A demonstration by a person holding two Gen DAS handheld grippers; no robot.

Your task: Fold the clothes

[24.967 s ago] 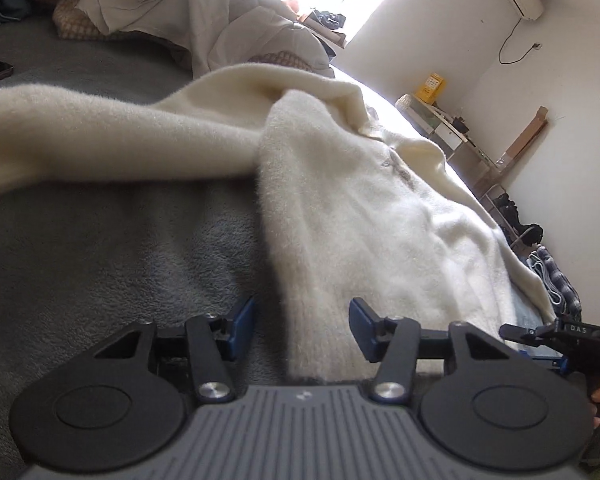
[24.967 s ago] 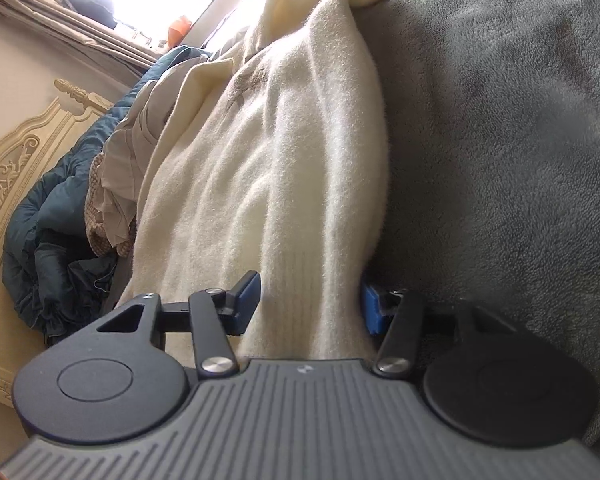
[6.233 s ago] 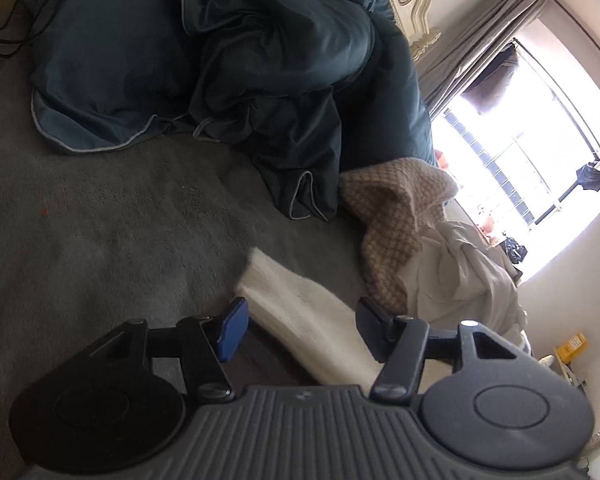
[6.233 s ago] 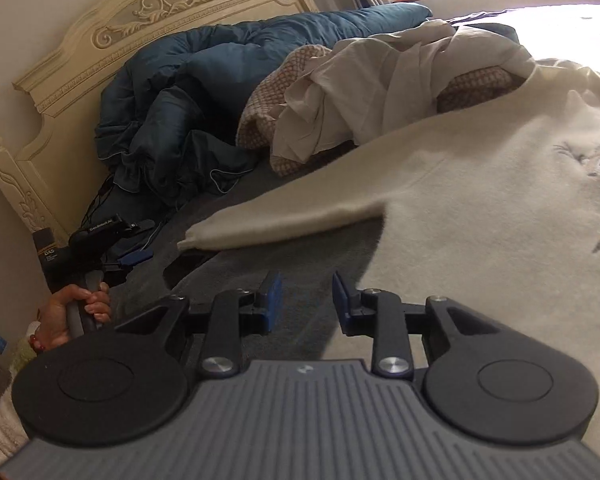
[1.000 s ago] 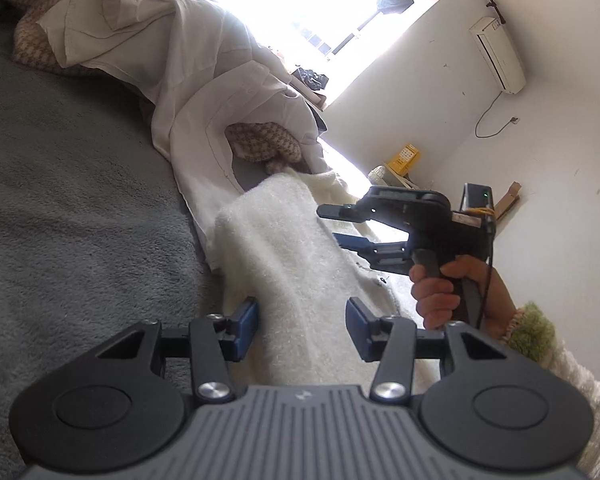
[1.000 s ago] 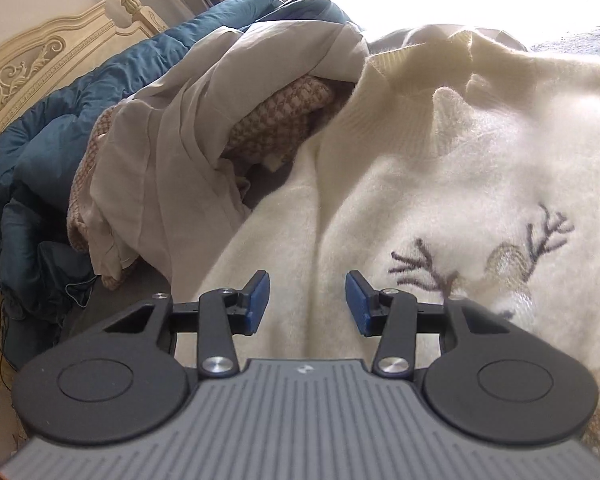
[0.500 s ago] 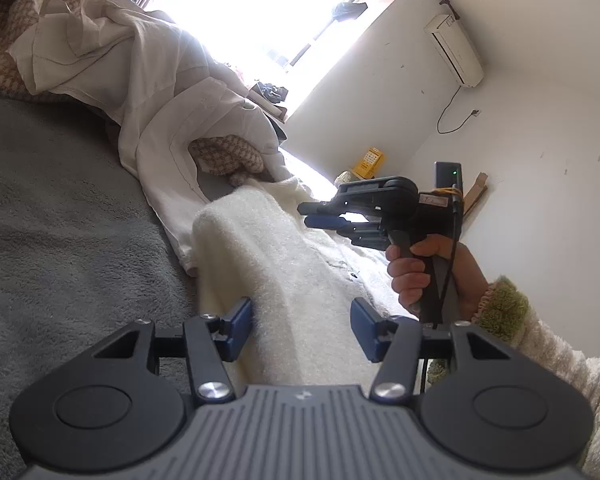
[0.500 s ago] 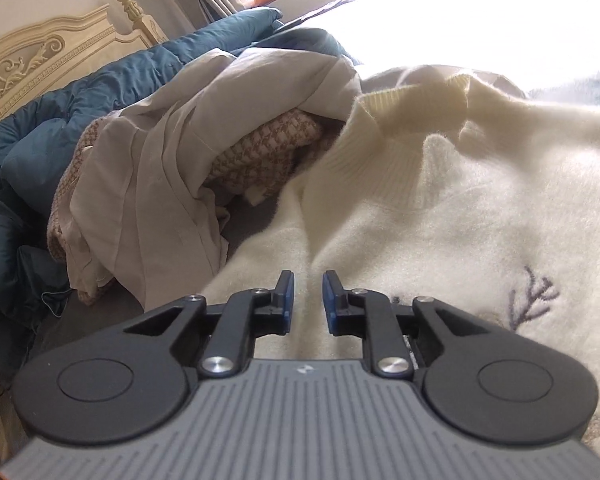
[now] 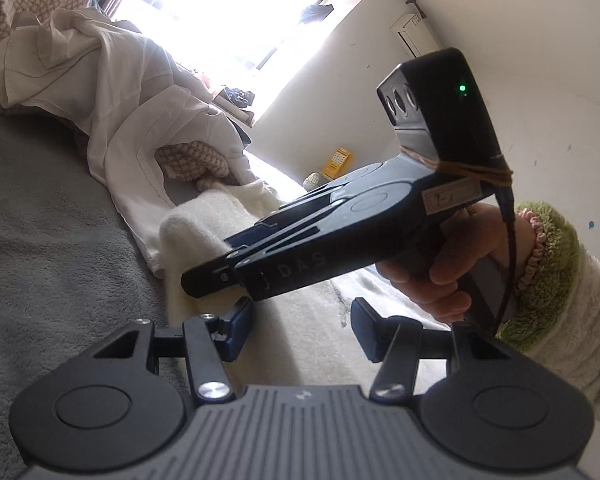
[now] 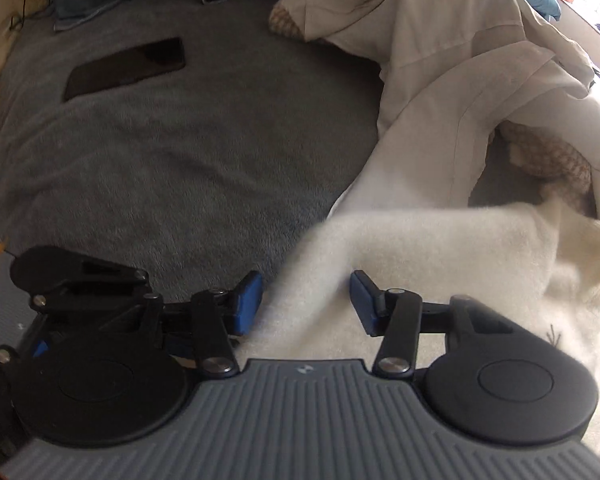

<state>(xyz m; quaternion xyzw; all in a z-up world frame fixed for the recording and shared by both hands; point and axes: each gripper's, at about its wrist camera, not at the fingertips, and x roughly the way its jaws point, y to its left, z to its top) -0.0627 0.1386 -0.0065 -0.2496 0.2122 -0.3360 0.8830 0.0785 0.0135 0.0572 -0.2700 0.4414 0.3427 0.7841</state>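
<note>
A fluffy cream sweater (image 9: 204, 224) lies on the grey blanket (image 9: 52, 248), its folded edge rising just ahead of my left gripper (image 9: 302, 328). That gripper is open, with the sweater lying between and below its blue pads. My right gripper (image 9: 188, 282) crosses side-on just above the left fingers, held by a hand (image 9: 440, 276) in a green-cuffed sleeve. In the right wrist view my right gripper (image 10: 305, 304) is open over the blurred sweater (image 10: 420, 248) edge, holding nothing. The left tool's black linkage (image 10: 76, 280) shows at the lower left.
A white garment (image 10: 460, 80) and a checked knit (image 10: 548, 156) are heaped beside the sweater's far edge. A dark phone (image 10: 124, 68) lies on the grey blanket (image 10: 160, 168) to the left. A bright window (image 9: 236, 12) and a white wall lie beyond.
My right gripper was nearly shut over the sweater half a second ago. It is open now and has swung left, close across the front of the left gripper, which stayed open.
</note>
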